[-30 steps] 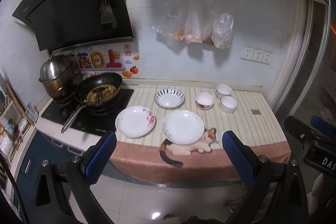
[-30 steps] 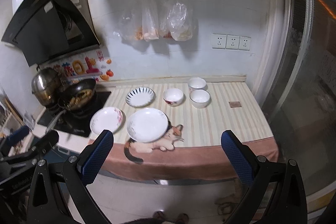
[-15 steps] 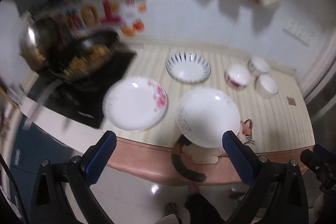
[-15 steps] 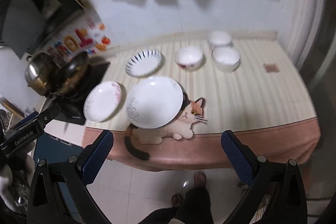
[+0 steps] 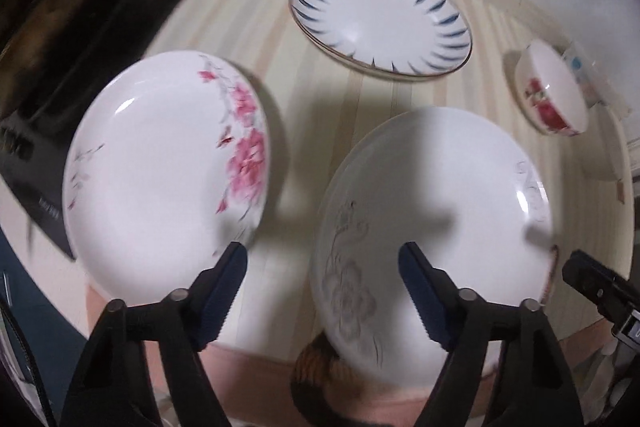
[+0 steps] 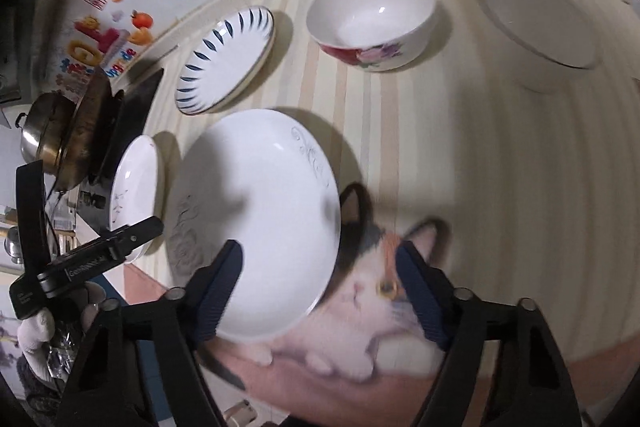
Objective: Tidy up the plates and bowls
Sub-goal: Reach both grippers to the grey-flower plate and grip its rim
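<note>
Counter (image 6: 500, 155) first: covered in a cream striped mat with a printed cat (image 6: 372, 291) at the near edge, a dark cooktop (image 5: 92, 67) at the left end carrying a pan and a steel pot (image 6: 44, 131), pale wall with fruit stickers behind; the view is close and motion-blurred. Largest dish is the plain white plate (image 5: 432, 227) with faint grey scrollwork, lying flat at the front edge and covering part of the cat. Just beside it, left, the pink-flower plate (image 5: 160, 179), its near rim reaching the cooktop side. Behind them the blue-dash plate (image 5: 380, 23). Then the rose bowl (image 6: 372, 23), and a plain bowl (image 6: 540, 23) further right, blurred. All look like glazed ceramic: stiff, fairly heavy, slick, chip-prone; best taken by pinching the near rim, since the flat faces offer nothing. Left hand-held gripper (image 5: 322, 291) hangs wide, empty, one finger over the pink plate's rim, the other over the white plate. Right hand-held gripper (image 6: 320, 287) likewise spread wide and empty, straddling the white plate's near right rim.
</note>
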Demonstrator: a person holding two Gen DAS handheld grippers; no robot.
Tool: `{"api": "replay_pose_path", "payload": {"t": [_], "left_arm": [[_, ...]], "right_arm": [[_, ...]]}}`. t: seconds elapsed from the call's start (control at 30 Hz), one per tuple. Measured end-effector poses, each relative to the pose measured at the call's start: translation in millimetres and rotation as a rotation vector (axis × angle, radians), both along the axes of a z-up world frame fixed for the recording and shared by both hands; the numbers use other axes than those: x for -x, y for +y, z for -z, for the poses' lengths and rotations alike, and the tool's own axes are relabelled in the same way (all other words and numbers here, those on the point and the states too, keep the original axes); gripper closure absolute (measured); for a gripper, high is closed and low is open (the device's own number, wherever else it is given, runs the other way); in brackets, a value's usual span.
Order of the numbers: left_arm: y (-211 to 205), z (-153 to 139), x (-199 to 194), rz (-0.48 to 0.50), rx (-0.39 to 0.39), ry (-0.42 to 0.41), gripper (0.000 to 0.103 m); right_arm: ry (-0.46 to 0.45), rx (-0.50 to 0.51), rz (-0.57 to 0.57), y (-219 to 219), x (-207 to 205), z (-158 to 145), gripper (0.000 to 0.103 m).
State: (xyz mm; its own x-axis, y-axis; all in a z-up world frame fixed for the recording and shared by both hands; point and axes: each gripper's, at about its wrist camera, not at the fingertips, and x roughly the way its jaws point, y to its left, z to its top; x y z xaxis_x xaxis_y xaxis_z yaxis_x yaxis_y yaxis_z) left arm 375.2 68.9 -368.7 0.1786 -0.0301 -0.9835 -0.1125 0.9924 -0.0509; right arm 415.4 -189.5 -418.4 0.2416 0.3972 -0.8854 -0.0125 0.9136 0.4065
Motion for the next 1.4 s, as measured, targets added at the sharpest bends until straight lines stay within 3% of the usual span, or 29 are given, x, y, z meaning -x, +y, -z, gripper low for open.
{"api": "replay_pose_path", "payload": {"t": [0.1,0.2,0.3,0.67,1.07,1.4], "left_arm": [[-6.4,10.5,-6.3,0.034,0.014,0.024,0.048],[-10.9,12.2,-7.6,0.058,0.028,0.025,0.053],[-14.5,10.8,-6.6,0.065,0.008,0.013,0.054],[-24.7,1.9,3.8,0.038,0.005,-0.026,0.054],[-53.7,-15.8,12.3,0.053,0.022,-0.064,0.054],[-113.6,-27.5,11.0,0.128,0.036,-0.072,0.054]], "right_arm": [[0.043,0.004,-0.050,10.1,-17.2,19.6,0.045],[0.067,0.007,-0.094,19.0,-27.5,32.2,0.064],[0.067,-0.002,-0.115,27.0,-32.4,37.5,0.076],[0.020,0.049,-0.181,27.5,-29.1,33.9,0.076],[-0.025,0.055,-0.171,-19.4,-20.1,3.9,0.076],[-0.022,0.039,-0.103,-79.8,11.0,-12.6,0.076]]}}
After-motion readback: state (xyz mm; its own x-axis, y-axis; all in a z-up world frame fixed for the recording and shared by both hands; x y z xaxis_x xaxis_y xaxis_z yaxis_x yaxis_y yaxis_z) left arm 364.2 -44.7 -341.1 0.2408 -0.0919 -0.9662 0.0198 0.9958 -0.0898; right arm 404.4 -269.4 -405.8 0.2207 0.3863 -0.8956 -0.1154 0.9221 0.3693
